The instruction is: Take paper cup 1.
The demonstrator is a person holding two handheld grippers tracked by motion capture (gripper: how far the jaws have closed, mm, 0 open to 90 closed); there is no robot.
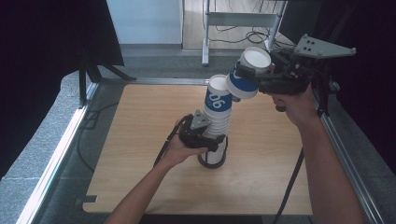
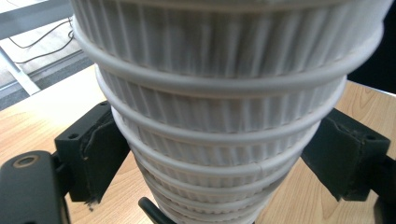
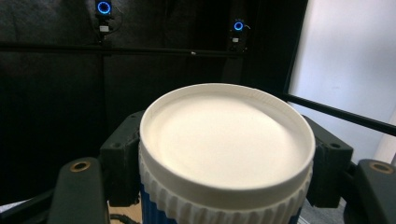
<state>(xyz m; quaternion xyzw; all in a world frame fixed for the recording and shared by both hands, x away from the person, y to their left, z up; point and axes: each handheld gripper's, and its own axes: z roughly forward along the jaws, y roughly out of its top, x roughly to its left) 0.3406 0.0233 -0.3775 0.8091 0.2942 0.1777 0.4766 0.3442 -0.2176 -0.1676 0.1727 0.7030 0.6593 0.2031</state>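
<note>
A tall stack of ribbed white paper cups (image 1: 218, 122) stands upside down on the wooden table (image 1: 140, 140), its base in a black ring (image 1: 212, 163). The top cup has a blue band marked 06. My left gripper (image 1: 211, 139) is shut on the lower stack (image 2: 224, 93), with one black finger (image 2: 95, 149) pressed on each side. My right gripper (image 1: 252, 71) holds one blue-and-white cup (image 1: 245, 79) in the air, up and right of the stack top, tilted with its bottom up. In the right gripper view the fingers (image 3: 122, 158) clamp this cup (image 3: 224, 140) just under its white bottom.
Metal rails (image 1: 60, 149) run along the table's left and right sides. Black curtains hang at the far left and far right. A black cable (image 1: 289, 186) trails from the right gripper across the table's right edge. A grey frame leg (image 1: 205, 32) stands beyond the far edge.
</note>
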